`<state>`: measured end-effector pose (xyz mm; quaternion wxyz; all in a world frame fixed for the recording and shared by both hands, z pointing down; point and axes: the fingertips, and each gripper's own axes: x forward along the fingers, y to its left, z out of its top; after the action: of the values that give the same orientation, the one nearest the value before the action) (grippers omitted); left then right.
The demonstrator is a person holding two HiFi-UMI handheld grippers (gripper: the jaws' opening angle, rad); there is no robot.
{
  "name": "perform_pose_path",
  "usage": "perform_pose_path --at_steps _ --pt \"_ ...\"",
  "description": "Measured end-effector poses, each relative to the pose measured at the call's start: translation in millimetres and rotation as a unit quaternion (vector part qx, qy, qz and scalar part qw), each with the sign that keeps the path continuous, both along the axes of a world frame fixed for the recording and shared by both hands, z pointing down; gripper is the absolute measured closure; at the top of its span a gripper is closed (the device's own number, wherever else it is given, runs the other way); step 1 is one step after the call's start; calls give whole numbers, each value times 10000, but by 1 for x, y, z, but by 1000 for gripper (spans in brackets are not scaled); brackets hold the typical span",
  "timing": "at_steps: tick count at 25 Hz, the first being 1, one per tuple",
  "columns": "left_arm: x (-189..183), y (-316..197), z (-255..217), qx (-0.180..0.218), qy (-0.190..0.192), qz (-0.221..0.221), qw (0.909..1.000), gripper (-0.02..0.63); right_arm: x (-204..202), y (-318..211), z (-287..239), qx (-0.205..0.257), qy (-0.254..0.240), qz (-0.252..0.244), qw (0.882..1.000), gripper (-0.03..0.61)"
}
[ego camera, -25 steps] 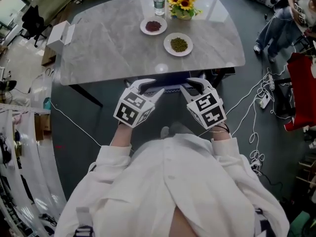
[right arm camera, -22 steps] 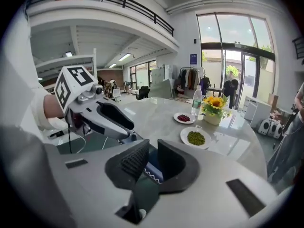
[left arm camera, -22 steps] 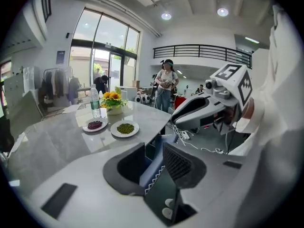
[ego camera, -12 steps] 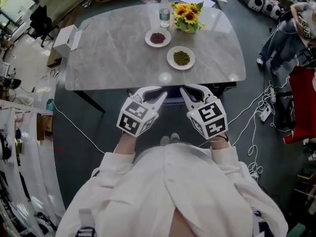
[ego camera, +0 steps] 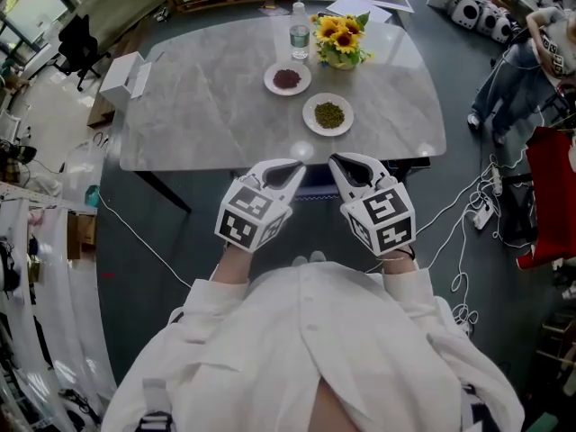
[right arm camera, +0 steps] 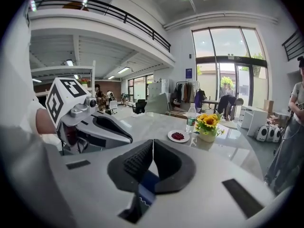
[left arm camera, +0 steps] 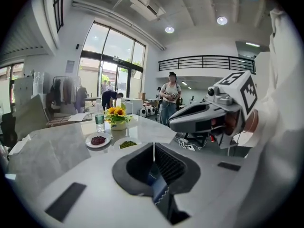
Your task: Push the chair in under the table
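The chair (ego camera: 314, 186) shows only as a dark strip of its back under the near edge of the grey marble table (ego camera: 207, 106). My left gripper (ego camera: 293, 171) and right gripper (ego camera: 336, 164) hover side by side just above that edge, tips pointing at the table. Both have just been closing and now stand shut with nothing between the pads. In the left gripper view its jaws (left arm camera: 153, 148) meet over the tabletop, with the right gripper (left arm camera: 190, 120) beside them. The right gripper view shows its own jaws (right arm camera: 152, 148) together and the left gripper (right arm camera: 111, 129) alongside.
On the table stand a water bottle (ego camera: 300, 18), a pot of sunflowers (ego camera: 339, 36), a plate of red beans (ego camera: 287, 78) and a plate of green beans (ego camera: 328, 114). A white box (ego camera: 126, 75) sits at its left end. Cables (ego camera: 468, 214) lie on the floor at right, near a person (ego camera: 522, 43).
Both grippers have lifted off the chair's back and their jaws have gone from open to shut. The chair's back now lies further under the table edge.
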<state>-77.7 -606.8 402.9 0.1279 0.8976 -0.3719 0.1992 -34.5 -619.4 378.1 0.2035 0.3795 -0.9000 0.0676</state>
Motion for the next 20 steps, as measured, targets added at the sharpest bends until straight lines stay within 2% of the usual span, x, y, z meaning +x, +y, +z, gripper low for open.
perform_pose_path --at_steps 7,14,20 --pt "5 3 -1 27 40 -5 10000 594 7 2 3 -26 -29 13 10000 545" --pt "6 1 -9 197 78 -52 9998 595 11 0 -5 155 -154 135 9997 548" --pt "3 0 -16 314 115 -120 9994 597 10 4 0 56 11 62 10000 548"
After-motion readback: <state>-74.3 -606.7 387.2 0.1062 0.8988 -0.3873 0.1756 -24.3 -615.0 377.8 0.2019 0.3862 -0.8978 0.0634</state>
